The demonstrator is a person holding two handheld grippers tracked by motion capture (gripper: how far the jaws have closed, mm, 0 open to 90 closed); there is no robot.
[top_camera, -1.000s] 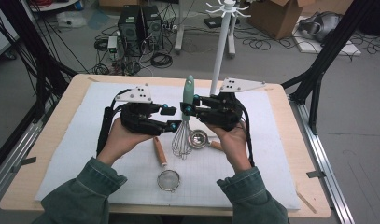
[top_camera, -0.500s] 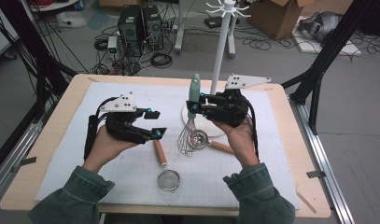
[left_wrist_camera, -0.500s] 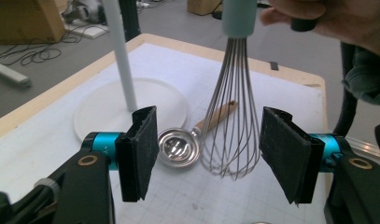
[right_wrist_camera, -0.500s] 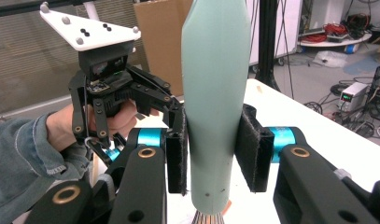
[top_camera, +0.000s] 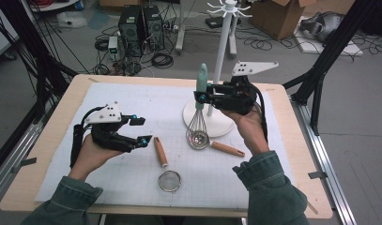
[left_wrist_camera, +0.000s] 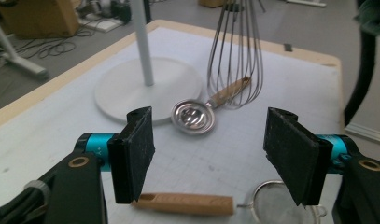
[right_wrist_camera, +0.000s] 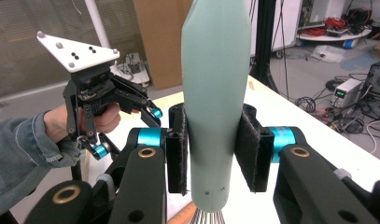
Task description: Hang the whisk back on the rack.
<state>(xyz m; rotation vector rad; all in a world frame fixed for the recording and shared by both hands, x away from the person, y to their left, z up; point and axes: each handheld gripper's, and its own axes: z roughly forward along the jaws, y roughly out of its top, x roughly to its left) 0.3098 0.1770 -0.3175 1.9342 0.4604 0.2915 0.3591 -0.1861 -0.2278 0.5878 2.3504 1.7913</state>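
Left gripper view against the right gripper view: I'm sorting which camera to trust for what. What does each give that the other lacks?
The left gripper view alone gives the whisk's wires, a measuring spoon, a strainer and the left gripper with open, empty jaws. The right gripper view alone gives the right gripper clamped on the whisk's green handle. Both include the white stand's pole and the table.

Little can be read. In the left gripper view, a small mark like "+Y" stands on the cyan sleeve (left_wrist_camera: 95,145) at nine o'clock of the left pad; too small to be sure.
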